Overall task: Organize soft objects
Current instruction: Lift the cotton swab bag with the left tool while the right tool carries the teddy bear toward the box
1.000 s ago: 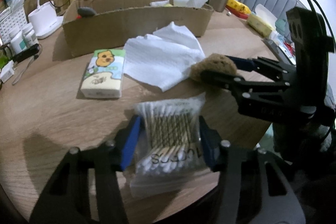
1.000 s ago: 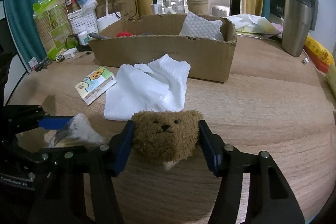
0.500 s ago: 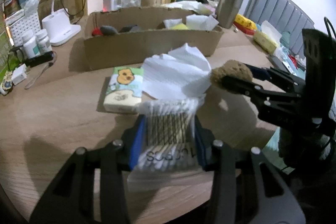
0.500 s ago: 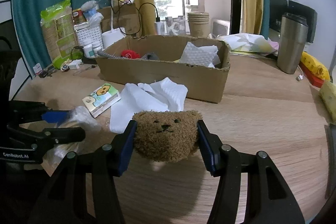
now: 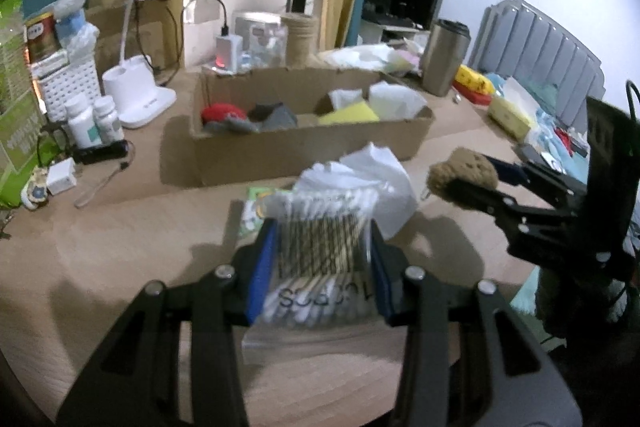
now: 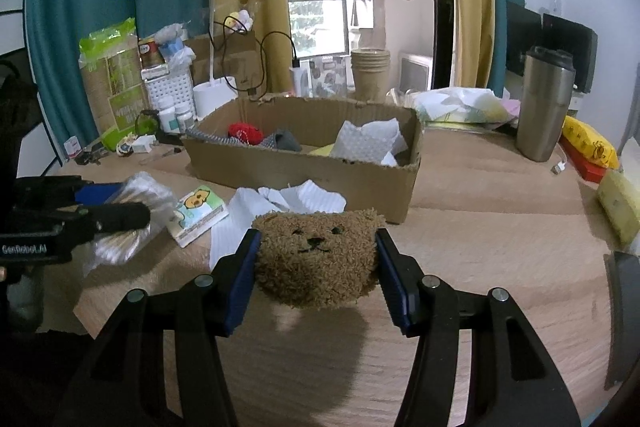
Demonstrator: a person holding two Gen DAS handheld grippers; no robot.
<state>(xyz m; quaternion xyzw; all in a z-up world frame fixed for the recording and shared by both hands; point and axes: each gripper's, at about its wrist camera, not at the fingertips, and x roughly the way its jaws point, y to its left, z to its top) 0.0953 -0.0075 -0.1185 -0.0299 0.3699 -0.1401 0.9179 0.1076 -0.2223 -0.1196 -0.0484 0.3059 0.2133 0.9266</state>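
Swabs (image 5: 322, 259), bear (image 6: 316, 259), both gripped

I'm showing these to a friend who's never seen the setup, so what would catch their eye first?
Probably the brown teddy bear, clamped face-up in the right tool low in the middle of its view. Next, the bag of cotton swabs gripped in the left tool, above the wooden table. Behind both sits an open cardboard box already holding a red item, grey cloth and white tissue.
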